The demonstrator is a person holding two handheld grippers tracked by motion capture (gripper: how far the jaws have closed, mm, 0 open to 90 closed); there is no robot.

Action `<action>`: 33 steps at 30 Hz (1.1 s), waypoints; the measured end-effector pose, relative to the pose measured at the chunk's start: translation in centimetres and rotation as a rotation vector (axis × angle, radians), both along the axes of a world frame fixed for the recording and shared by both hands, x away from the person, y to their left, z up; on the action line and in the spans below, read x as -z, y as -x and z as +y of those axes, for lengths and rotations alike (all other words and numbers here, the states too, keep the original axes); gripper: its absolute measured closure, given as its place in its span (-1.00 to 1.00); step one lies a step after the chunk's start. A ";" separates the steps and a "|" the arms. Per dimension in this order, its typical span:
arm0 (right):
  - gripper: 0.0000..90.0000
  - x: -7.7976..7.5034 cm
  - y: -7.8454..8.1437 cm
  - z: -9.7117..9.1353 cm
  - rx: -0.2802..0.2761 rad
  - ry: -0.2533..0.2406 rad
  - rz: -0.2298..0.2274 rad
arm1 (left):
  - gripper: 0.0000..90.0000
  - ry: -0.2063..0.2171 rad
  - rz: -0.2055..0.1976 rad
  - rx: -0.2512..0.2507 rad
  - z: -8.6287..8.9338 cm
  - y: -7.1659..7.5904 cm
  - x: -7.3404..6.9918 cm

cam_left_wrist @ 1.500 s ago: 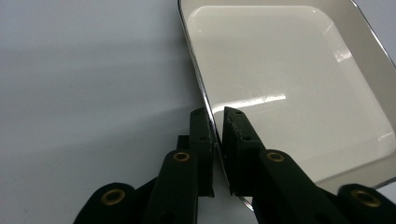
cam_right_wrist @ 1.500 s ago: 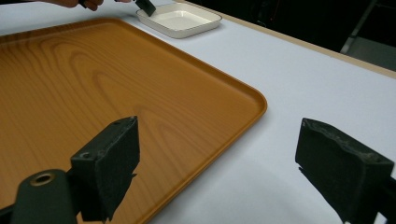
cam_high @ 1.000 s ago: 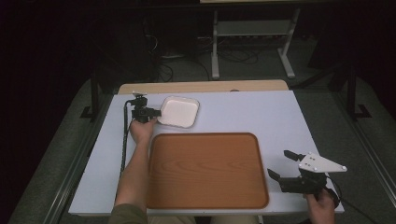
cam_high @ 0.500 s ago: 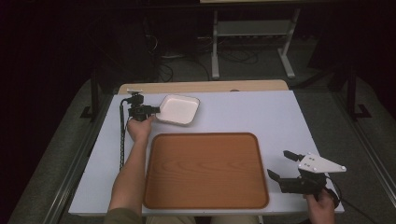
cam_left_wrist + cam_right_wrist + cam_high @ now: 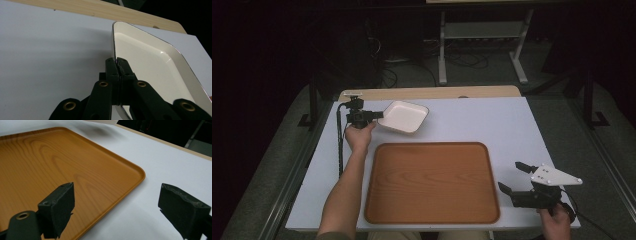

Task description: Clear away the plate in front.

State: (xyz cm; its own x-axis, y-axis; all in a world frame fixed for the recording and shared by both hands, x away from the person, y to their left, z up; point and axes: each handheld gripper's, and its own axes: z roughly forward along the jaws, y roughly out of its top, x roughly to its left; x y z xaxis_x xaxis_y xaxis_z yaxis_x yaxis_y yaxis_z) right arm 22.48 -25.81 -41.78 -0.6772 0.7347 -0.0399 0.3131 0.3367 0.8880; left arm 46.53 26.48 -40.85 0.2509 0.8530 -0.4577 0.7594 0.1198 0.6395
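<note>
High view: the left gripper (image 5: 379, 115) is clamped on the near-left rim of a glossy white square dish w/ rounded corners (image 5: 404, 116), which sits tilted, left side raised, over the far-left part of the matte white rectangular tabletop (image 5: 477, 122), just beyond the far-left corner of the wood-grain orange-brown rectangular tray (image 5: 432, 182). The tray has a low raised lip & rounded corners, lies flat in the near-middle, and there's a bare strip of white on all sides: narrow at the near edge, wider left & right, widest at the far right. A pale wooden board edge (image 5: 432, 93) runs along the far side of the table; beyond it dark floor and a metal stand. The right gripper (image 5: 518, 176) hangs over the near-right corner, just off the tray's right edge, jaws spread wide w/ nothing between them. Left gripper view: the black jaws pinch the dish's thin rim (image 5: 113, 42), pads (image 5: 111, 66) pressed tight either side; dish's inner face smooth, shiny, cream-white, shallow sloped walls. Right gripper view: two blocky matte black pads (image 5: 61, 202) well apart, the tray's rounded far corner (image 5: 140, 173) between them, smooth white surface to its right.
</note>
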 end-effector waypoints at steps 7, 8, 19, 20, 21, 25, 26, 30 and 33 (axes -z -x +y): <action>-0.71 0.0 0.0 0.0 0.000 0.002 0.000 | 0.99 0.005 -0.006 0.032 0.0 0.7 -0.8; -0.71 0.0 0.0 0.0 -0.001 0.002 0.000 | 0.99 0.012 -0.010 0.037 0.0 0.8 -0.9; -0.71 0.0 0.1 0.1 -0.008 0.006 -0.001 | 0.99 0.040 -0.052 0.133 -1.3 3.2 -2.6; -0.71 0.0 0.1 0.1 -0.009 0.006 -0.001 | 0.99 0.043 -0.056 0.142 -1.4 3.5 -2.7; -0.71 0.0 0.1 0.1 -0.008 0.007 -0.001 | 0.99 0.044 -0.059 0.149 -1.4 3.7 -2.8; -0.71 0.0 0.1 0.2 -0.009 0.009 -0.001 | 0.99 0.051 -0.071 0.180 -1.6 4.9 -3.1; -0.71 0.0 0.1 0.2 -0.010 0.010 -0.001 | 0.99 0.053 -0.074 0.182 -1.7 5.2 -3.1; -0.71 0.0 0.1 0.2 -0.010 0.014 -0.001 | 0.99 0.060 -0.080 0.207 -1.8 6.3 -3.2; -0.71 -0.1 0.1 0.3 -0.011 0.015 -0.001 | 0.99 0.059 -0.080 0.227 -2.0 7.1 -3.1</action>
State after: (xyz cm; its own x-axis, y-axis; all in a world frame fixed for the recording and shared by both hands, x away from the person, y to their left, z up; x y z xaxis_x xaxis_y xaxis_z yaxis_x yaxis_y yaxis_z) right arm 22.35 -25.56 -41.72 -0.6852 0.7265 -0.0518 0.3083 0.3538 0.8831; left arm 39.41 24.51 -37.72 0.4705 0.7430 -0.4760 0.7183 -0.0091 0.6957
